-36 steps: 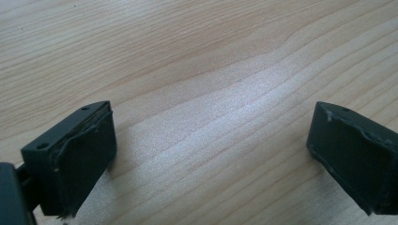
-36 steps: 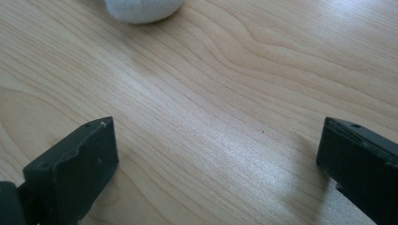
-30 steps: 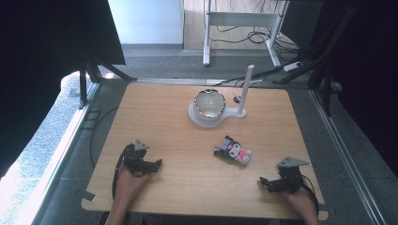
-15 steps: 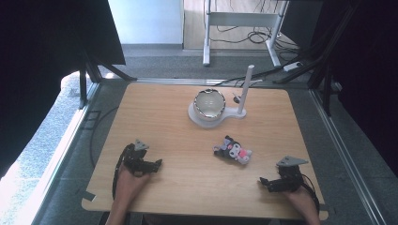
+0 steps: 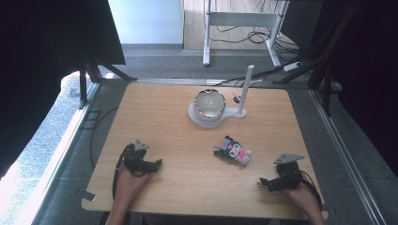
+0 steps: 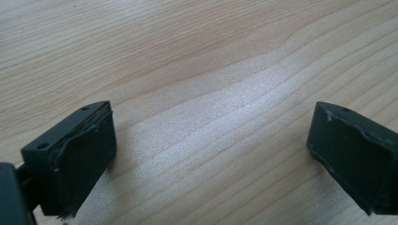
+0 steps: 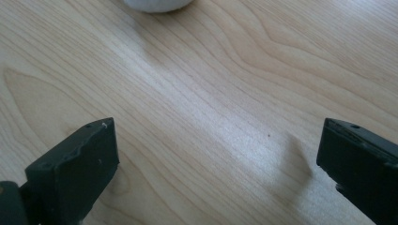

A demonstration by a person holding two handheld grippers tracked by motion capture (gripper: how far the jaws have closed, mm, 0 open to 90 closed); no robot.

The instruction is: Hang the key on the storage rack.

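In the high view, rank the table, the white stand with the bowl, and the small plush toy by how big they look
1. Table, by far the largest.
2. White stand with the bowl.
3. Plush toy, smallest; it lies nearer the camera, yet looks smaller.

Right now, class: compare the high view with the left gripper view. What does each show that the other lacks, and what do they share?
High view alone: the bowl on its white stand with an upright post, the plush toy, the right gripper and both hands.

Left gripper view alone: a close look at the fingers of the left gripper, spread wide over bare wood grain.

Shared: the wooden table and the left gripper itself.
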